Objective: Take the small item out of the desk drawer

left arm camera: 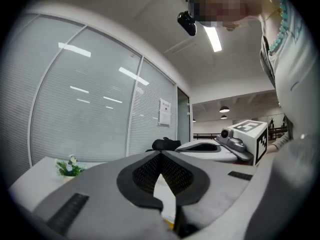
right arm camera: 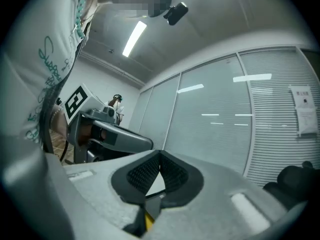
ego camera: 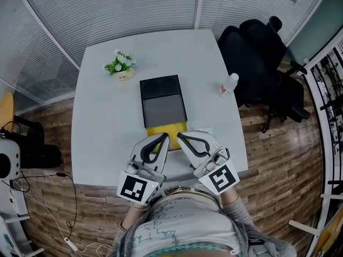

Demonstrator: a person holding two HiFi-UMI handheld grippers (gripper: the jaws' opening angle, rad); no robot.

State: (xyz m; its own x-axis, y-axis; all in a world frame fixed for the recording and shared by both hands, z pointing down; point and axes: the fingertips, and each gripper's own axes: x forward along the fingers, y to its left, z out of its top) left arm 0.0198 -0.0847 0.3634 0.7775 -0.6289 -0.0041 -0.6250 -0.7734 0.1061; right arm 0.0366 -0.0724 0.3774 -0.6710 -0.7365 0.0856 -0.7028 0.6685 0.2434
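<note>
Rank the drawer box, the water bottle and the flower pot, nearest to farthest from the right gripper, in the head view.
1. drawer box, just ahead of the right gripper.
2. water bottle, farther back on the right.
3. flower pot, far left corner.

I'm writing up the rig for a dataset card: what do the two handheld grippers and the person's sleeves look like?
The left gripper and right gripper match: light grey curved jaws lined with black textured pads, and a white cube with black square markers at the back of each. No cables show on them. The sleeves are grey.
</note>
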